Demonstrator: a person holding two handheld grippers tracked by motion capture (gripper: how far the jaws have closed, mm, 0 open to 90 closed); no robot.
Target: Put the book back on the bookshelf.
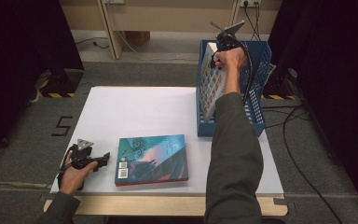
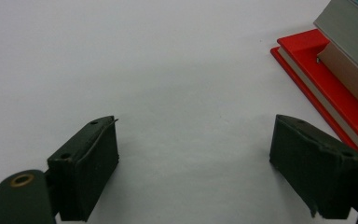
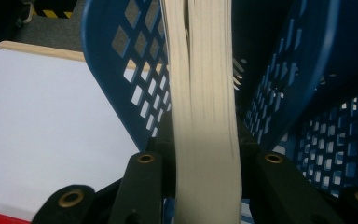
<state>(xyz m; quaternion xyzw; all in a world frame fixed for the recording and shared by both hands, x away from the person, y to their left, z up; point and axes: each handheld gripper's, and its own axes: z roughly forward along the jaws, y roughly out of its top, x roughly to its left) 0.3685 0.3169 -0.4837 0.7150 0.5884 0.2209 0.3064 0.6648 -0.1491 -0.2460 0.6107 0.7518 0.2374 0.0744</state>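
A teal book (image 1: 152,159) lay flat on the white table (image 1: 121,112) just beside the idle left gripper (image 1: 103,157), whose jaws stood wide over bare tabletop, while the right gripper (image 1: 220,45) clamped an upright book (image 3: 205,93) by its page edge inside the blue basket (image 1: 257,70), near its left wall.

High view overhead; both gripper views close to table (image 1: 135,112).

table (image 1: 135,107): white top | teal book (image 1: 152,159) | blue basket (image 1: 256,116)
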